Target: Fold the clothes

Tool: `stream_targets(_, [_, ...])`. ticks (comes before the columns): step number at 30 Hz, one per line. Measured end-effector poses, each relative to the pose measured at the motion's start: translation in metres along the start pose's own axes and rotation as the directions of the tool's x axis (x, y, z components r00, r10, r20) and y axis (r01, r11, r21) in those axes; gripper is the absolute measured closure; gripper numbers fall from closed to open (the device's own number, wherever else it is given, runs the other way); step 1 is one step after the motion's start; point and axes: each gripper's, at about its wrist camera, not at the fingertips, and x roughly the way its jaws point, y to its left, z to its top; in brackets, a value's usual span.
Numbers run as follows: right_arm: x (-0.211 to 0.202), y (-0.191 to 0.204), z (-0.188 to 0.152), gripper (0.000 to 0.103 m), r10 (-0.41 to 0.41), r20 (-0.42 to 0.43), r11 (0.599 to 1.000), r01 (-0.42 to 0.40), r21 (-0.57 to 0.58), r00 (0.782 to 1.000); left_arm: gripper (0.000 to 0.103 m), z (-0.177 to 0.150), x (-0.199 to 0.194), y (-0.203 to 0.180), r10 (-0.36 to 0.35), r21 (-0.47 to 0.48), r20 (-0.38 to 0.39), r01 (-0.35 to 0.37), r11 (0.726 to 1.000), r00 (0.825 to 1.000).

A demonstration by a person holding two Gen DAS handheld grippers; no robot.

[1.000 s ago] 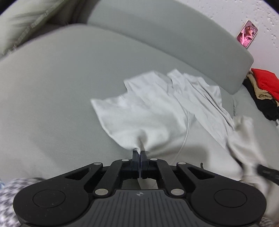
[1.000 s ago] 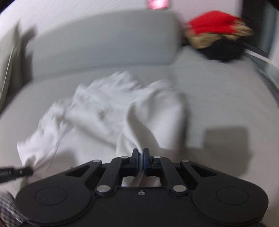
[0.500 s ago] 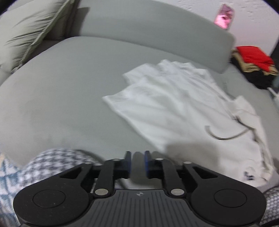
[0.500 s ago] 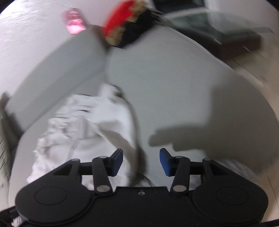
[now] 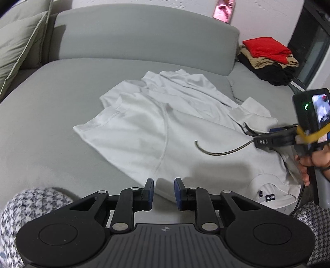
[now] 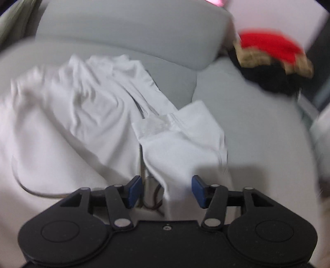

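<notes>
Your white cotton garment (image 5: 165,121) lies spread and rumpled on the seat of the grey upholstered sofa (image 5: 51,103), roughly at the middle of the cushion, with its far edge reaching toward the sofa's backrest and its near hem almost at the front edge. A thin grey-brown drawstring cord (image 5: 222,152) curls across the garment's right half. Your left gripper (image 5: 164,192) hangs just in front of the garment's near hem with its blue-padded fingers (image 5: 149,191) parted and nothing between them. Your right gripper (image 6: 167,190) is released too, its fingers wide apart; a fold of the white cloth lies between them, but the right wrist view is blurred, so whether the pads touch the fabric is hard to say. Seen from the left wrist view, that right gripper sits over the garment's right edge, gripped in your right hand (image 5: 313,162). At the sofa's far right corner, well apart from the garment, sits a stack of folded clothes (image 5: 268,59): red on top, tan beneath, black at the bottom. A pink phone (image 5: 223,9) leans on top of the backrest, and a pale green cushion (image 5: 18,43) rests at the sofa's far left end. Your legs in grey-and-white houndstooth trousers (image 5: 31,208) show at the sofa's front edge.
</notes>
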Motion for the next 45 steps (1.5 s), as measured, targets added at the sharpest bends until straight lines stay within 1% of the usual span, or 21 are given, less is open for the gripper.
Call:
stream_targets(1, [0.000,0.003,0.000,0.100,-0.033,0.007,0.999,0.034,-0.028,0.999,0.083,0.000,0.000,0.002,0.001,-0.005,-0.001,-0.001,1.000,1.000])
stream_targets(2, [-0.003,0.000,0.000,0.100,-0.047,0.012,0.999,0.048,-0.012,0.999,0.083,-0.001,-0.001,0.004,0.002,-0.009,-0.001,-0.002,1.000,1.000])
stream_targets(3, [-0.011,-0.013,-0.001,0.102,-0.040,0.037,0.997,0.038,0.068,0.998,0.083,-0.001,-0.001,0.005,-0.002,-0.013,-0.001,0.002,1.000,1.000])
stream_targets(5, [-0.035,-0.057,-0.007,0.102,-0.021,0.099,0.950,-0.011,0.312,0.995,0.084,-0.003,-0.002,0.007,-0.012,-0.019,0.001,0.012,1.000,1.000])
stream_targets(7, [-0.060,-0.109,-0.031,0.102,-0.024,0.172,0.832,-0.076,0.550,0.985,0.084,-0.004,-0.003,0.008,-0.029,-0.026,0.002,0.029,0.999,1.000])
stream_targets(9, [-0.077,-0.161,-0.072,0.102,-0.036,0.222,0.643,-0.147,0.751,0.974,0.084,-0.006,-0.003,0.007,-0.048,-0.027,0.004,0.048,0.998,0.999])
stream_targets(11, [-0.075,-0.199,-0.119,0.102,-0.026,0.225,0.439,-0.191,0.878,0.974,0.084,-0.009,0.001,0.005,-0.061,-0.026,-0.007,0.061,0.998,0.998])
stream_targets(14, [-0.058,-0.231,-0.171,0.102,0.024,0.168,0.279,-0.168,0.945,0.985,0.083,-0.012,0.007,0.005,-0.081,-0.049,-0.035,0.079,0.996,0.996])
stream_targets(15, [-0.057,-0.237,-0.185,0.102,0.048,0.199,0.230,-0.205,0.951,0.979,0.083,-0.013,0.007,0.007,-0.081,-0.054,-0.037,0.079,0.995,0.996])
stream_targets(16, [-0.059,-0.240,-0.194,0.102,0.061,0.224,0.205,-0.231,0.951,0.973,0.083,-0.014,0.007,0.008,-0.077,-0.057,-0.036,0.075,0.996,0.996])
stream_targets(18, [-0.065,-0.241,-0.201,0.095,0.081,0.246,0.231,-0.259,0.938,0.966,0.082,-0.015,0.005,0.012,-0.071,-0.067,-0.033,0.069,0.995,0.997])
stream_targets(21, [-0.071,-0.237,-0.195,0.068,0.137,0.289,0.324,-0.319,0.891,0.947,0.077,-0.015,0.006,0.014,-0.066,-0.080,-0.036,0.062,0.995,0.997])
stream_targets(24, [-0.072,-0.221,-0.169,0.052,0.140,0.292,0.478,-0.323,0.817,0.946,0.077,-0.016,0.006,0.011,-0.060,-0.069,-0.038,0.057,0.996,0.997])
stream_targets(26, [-0.079,-0.203,-0.145,0.047,0.165,0.291,0.590,-0.330,0.737,0.943,0.076,-0.016,0.004,0.008,-0.063,-0.055,-0.032,0.061,0.997,0.998])
stream_targets(28, [-0.081,-0.181,-0.122,0.043,0.230,0.288,0.662,-0.366,0.654,0.930,0.074,-0.016,0.002,0.005,-0.066,-0.039,-0.024,0.065,0.997,0.998])
stream_targets(31, [-0.075,-0.165,-0.103,0.042,0.215,0.199,0.666,-0.293,0.686,0.956,0.072,-0.016,-0.002,0.004,-0.066,-0.021,-0.007,0.066,0.998,0.998])
stream_targets(33, [-0.063,-0.171,-0.099,0.040,0.166,0.178,0.628,-0.243,0.739,0.970,0.071,-0.016,-0.003,0.005,-0.069,-0.018,-0.002,0.069,0.997,0.998])
stream_targets(35, [-0.053,-0.175,-0.101,0.040,0.177,0.140,0.584,-0.218,0.782,0.974,0.071,-0.015,-0.001,0.007,-0.072,-0.023,-0.006,0.072,0.997,0.997])
stream_targets(39, [-0.046,-0.179,-0.098,0.043,0.258,0.196,0.528,-0.308,0.792,0.946,0.071,-0.014,0.003,0.010,-0.079,-0.038,-0.013,0.079,0.996,0.997])
stream_targets(40, [-0.046,-0.181,-0.100,0.048,0.260,0.209,0.509,-0.318,0.799,0.942,0.071,-0.014,0.004,0.010,-0.081,-0.041,-0.015,0.080,0.996,0.997])
stream_targets(45, [-0.036,-0.186,-0.109,0.053,0.321,0.278,0.425,-0.399,0.812,0.906,0.071,-0.012,0.008,0.013,-0.083,-0.051,-0.023,0.082,0.995,0.996])
